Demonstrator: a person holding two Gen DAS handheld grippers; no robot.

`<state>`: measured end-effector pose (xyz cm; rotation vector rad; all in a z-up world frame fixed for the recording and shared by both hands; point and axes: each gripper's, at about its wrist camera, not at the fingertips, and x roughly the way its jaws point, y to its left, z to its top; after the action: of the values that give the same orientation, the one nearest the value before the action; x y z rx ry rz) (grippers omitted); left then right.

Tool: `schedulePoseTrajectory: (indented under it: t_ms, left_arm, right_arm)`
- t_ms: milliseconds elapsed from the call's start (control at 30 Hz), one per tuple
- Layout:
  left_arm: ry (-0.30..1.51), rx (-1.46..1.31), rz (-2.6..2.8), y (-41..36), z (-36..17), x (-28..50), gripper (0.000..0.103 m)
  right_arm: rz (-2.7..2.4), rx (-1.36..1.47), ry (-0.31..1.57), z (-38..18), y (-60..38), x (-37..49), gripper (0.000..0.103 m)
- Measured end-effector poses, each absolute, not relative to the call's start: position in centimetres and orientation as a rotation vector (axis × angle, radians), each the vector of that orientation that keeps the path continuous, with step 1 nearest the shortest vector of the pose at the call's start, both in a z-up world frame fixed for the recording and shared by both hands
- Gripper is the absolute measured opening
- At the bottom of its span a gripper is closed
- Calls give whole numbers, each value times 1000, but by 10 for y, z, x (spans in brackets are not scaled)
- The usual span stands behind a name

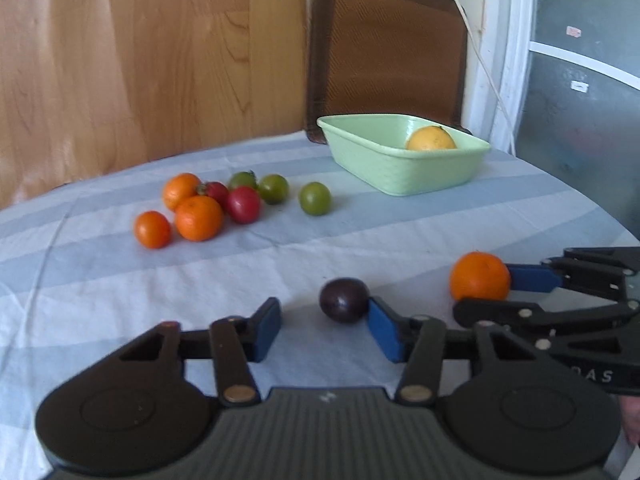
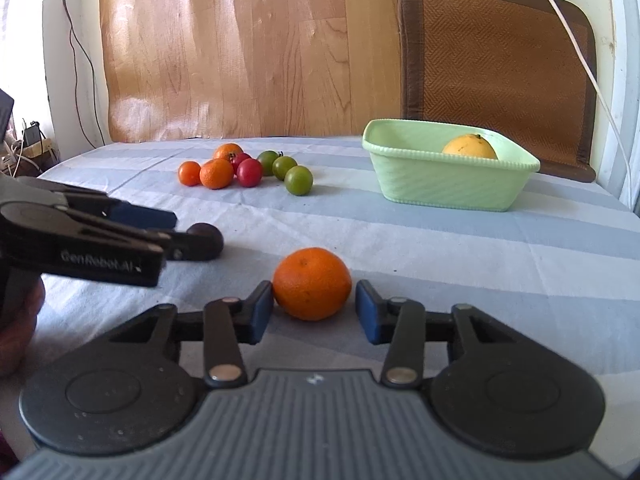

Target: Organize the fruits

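- Left claw (image 1: 324, 326): the blue pads are seen set wide apart just above the tabletop (image 1: 400, 232); a dark purple fruit (image 1: 344, 300) lies just ahead of the gap, toward its right side, and the right pad (image 1: 384, 334) is seen at the fruit's edge, though contact cannot be confirmed.
- Right claw (image 2: 314, 310): the jaws are held apart on either side of a mandarin (image 2: 312, 283) that rests on the tabletop; the left pad (image 2: 262, 312) is at the fruit's skin, while a thin gap is left at the right pad (image 2: 366, 312).
- In the left wrist view, the same mandarin (image 1: 480, 276) is shown between the right claw's blue pads, to the right of the dark purple fruit.
- Green basin (image 2: 448, 184): placed on the far right of the tabletop; a yellow citrus fruit (image 2: 470, 147) is seen inside it, against the far wall.
- Fruit cluster, far left of centre: three mandarins are grouped together, the largest (image 2: 216, 174) in front; two red tomatoes (image 2: 249, 172) are set against them; three green tomatoes follow to the right, the nearest one (image 2: 299, 180) lying slightly apart.
- Tabletop covering: a cloth striped in pale blue and white.
- Background: a wood-grain panel (image 2: 248, 48) and a brown woven chair back (image 2: 496, 64) are shown behind the tabletop, with a white cable (image 2: 576, 48) hanging across the chair back.
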<state>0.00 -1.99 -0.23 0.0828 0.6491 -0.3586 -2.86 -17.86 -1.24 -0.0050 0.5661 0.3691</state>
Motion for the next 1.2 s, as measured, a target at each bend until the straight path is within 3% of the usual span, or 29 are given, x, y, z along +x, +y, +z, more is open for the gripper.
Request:
schedulePoseTrajectory:
  t_ms: [33,400,600,767,900,1133,1200]
  left_arm:
    - [647,81,-374,-20,-1,1,27]
    - [620,-105,-510,-31,46,71,27]
    - [608,-141,-562,-61,68,136,27]
    - [672,-139,-574,-89,53,174,28]
    - [712,-162,-564,-95,39,187,32]
    - [578,-193,-433,-28,69,161,34]
    - [545,-203,-367,3,74,144,34]
  right_arm:
    - [372,-3,564,-12,-179,-28,43]
    - [254,6,349,27,-213,35,42]
    - [208,-64,358,18,-214,85,42]
    - [195,-77,380,4,-214,96,44]
    - [188,-43,347,6,-223,92,59]
    - [186,-21,271,11,-226,74,56]
    - [208,-17,235,14,-224,68,47]
